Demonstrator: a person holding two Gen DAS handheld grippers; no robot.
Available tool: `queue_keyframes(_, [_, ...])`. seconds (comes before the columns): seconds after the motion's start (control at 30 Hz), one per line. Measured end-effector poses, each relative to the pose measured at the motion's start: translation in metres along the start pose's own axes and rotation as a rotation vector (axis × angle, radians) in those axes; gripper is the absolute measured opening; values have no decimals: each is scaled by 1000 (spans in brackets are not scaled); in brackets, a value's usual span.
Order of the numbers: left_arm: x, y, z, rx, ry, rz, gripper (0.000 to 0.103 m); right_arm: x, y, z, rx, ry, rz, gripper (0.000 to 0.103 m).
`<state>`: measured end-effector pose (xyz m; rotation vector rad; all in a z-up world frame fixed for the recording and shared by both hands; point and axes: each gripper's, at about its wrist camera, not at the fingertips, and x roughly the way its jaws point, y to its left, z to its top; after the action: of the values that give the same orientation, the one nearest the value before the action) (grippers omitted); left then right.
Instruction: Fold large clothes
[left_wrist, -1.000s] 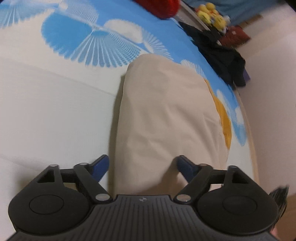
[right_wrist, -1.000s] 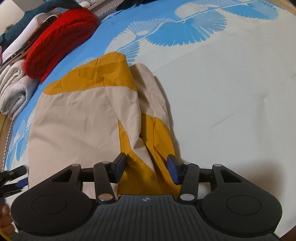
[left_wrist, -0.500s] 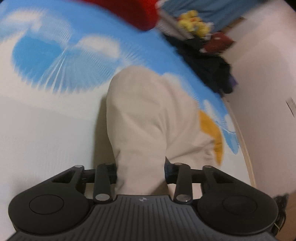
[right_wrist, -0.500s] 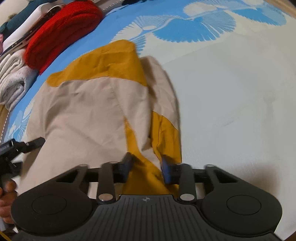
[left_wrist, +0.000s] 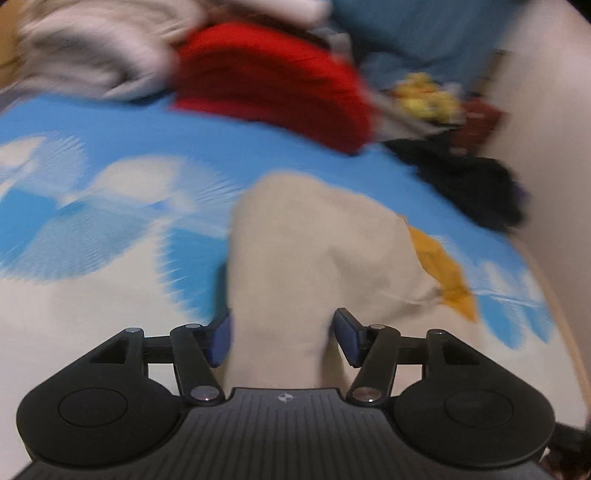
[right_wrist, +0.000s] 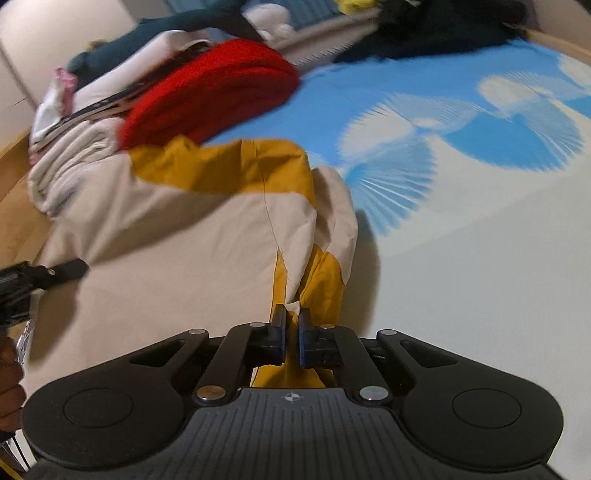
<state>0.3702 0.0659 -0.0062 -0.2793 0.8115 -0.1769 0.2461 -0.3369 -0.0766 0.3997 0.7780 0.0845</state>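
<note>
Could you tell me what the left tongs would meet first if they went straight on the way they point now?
Most likely the beige garment, already bunched between the left tongs; beyond lies the blue-patterned bedsheet.

The right gripper (right_wrist: 292, 338) has just closed its fingers (right_wrist: 277, 334) on a fold of the beige and mustard garment (right_wrist: 207, 229), which trails toward 11 o'clock across the bed (right_wrist: 480, 236) with its blue and white sheet. A red knit (right_wrist: 210, 92) lies at 11 o'clock. The left gripper (right_wrist: 55, 273) enters at 9 o'clock.
</note>
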Motion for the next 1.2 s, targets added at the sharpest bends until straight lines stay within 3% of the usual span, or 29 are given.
queue_keyframes(0.13, [-27,23,-1,4,-13,-50,65,14,15,2,-46,22,-16,5])
queue_keyframes(0.23, [-26,27,-25,52,130,-114,65,16,16,3,-50,32,-62,6])
queue_keyframes(0.3, [-6,21,-50,152,274,-76,66,12,18,0,-45,32,-74,8])
queue_keyframes(0.37, [-10,20,-69,226,266,-24,69,7,19,-1,-49,32,-104,10])
queue_keyframes(0.43, [-29,22,-70,211,238,-62,69,-3,17,-3,-29,24,-108,11])
queue_keyframes(0.5, [-48,20,-73,213,221,-119,69,-13,11,-5,-5,35,-56,12])
queue_keyframes(0.57, [-49,15,-88,289,270,-116,71,-17,10,-9,-18,90,-9,24])
queue_keyframes(0.6, [-45,14,-99,323,300,-92,77,-17,10,-15,-47,131,-12,33])
queue_keyframes(0.67, [-41,14,-113,340,323,-55,83,-16,10,-29,-99,212,-39,34])
queue_keyframes(0.73, [-46,17,-116,307,323,-53,83,-15,6,-41,-129,269,-90,34])
queue_keyframes(0.87, [-84,-3,-129,388,220,14,79,-43,11,-41,-163,191,-144,29])
queue_keyframes(1.03, [-159,-34,-154,395,-49,77,95,-115,50,-52,-362,-43,-193,29])
queue_keyframes(1.07, [-174,-41,-162,382,-92,80,103,-128,56,-57,-382,-77,-201,29])
queue_keyframes(1.2, [-214,-66,-190,384,-230,111,103,-168,68,-78,-372,-165,-214,32])
